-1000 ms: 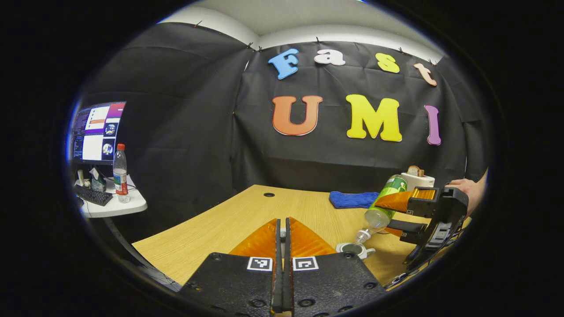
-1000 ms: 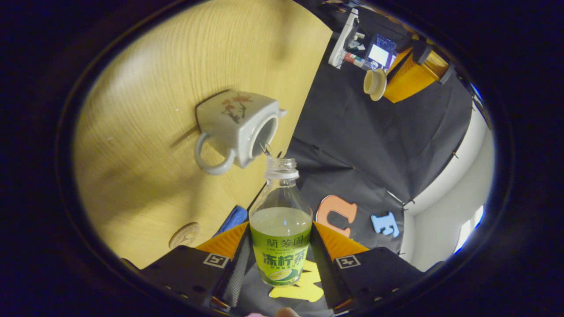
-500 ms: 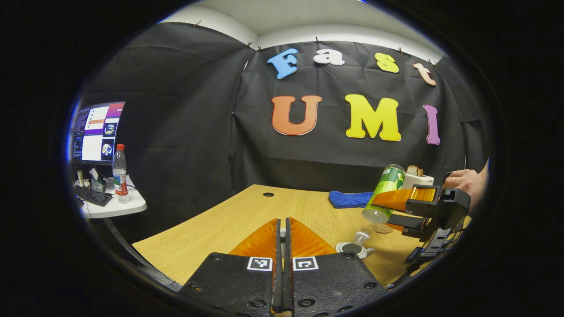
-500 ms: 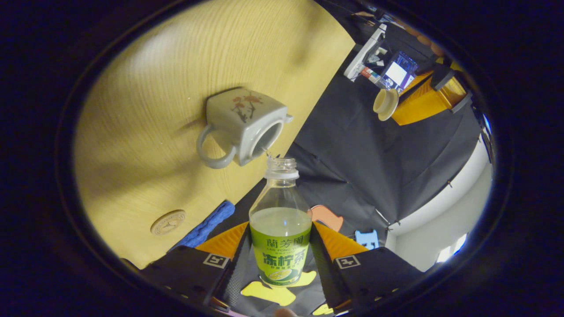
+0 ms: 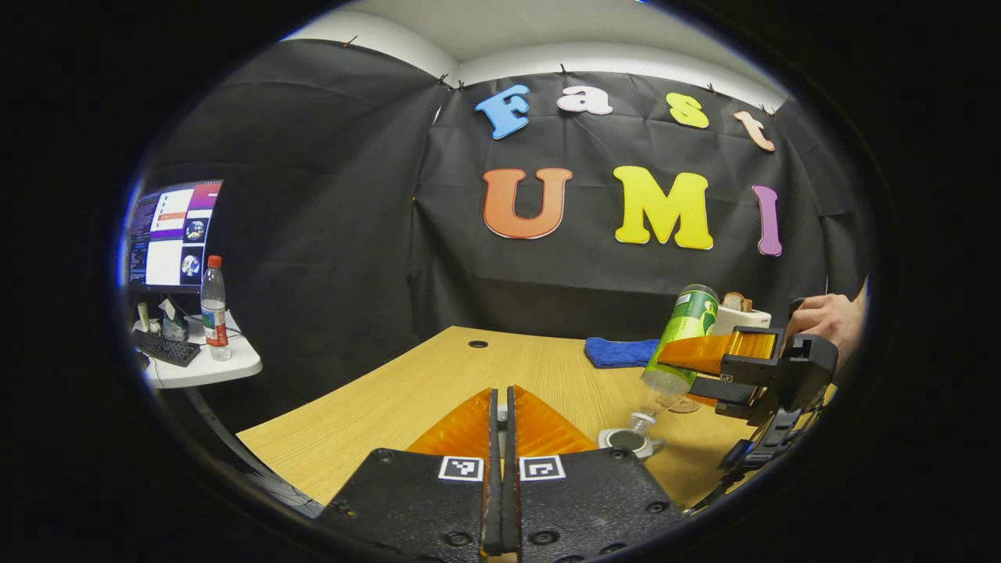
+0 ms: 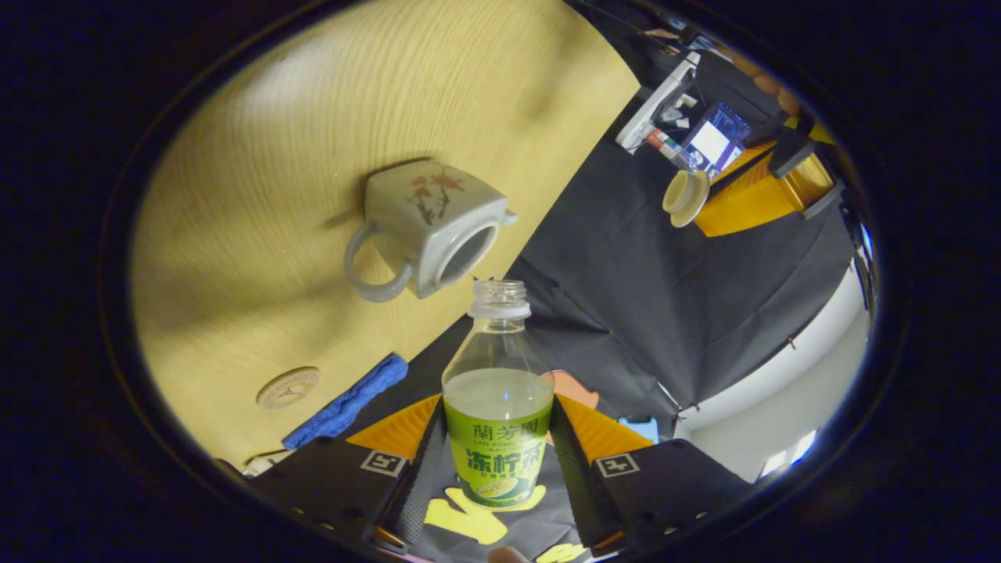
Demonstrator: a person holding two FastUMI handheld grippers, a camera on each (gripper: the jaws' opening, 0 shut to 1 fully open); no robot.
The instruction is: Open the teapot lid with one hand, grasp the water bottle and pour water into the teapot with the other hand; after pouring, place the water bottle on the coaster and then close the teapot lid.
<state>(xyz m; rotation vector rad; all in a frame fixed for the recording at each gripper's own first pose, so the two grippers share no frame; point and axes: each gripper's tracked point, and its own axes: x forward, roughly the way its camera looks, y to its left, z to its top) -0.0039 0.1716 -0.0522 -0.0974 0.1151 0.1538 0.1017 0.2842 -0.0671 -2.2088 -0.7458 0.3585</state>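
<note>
Gripping the water bottle (image 6: 497,414), right gripper (image 6: 497,438) jaws.

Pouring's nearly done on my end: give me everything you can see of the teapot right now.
The teapot is a small, squarish, pale glazed pot, ceramic by the look, with a reddish floral sprig on one side, a loop handle and a small spout. It stands upright on the wooden table, lid off, its round mouth open. The tilted water bottle, held in the right gripper, has its neck close by the opening. The lid is held off by the left gripper.
</note>
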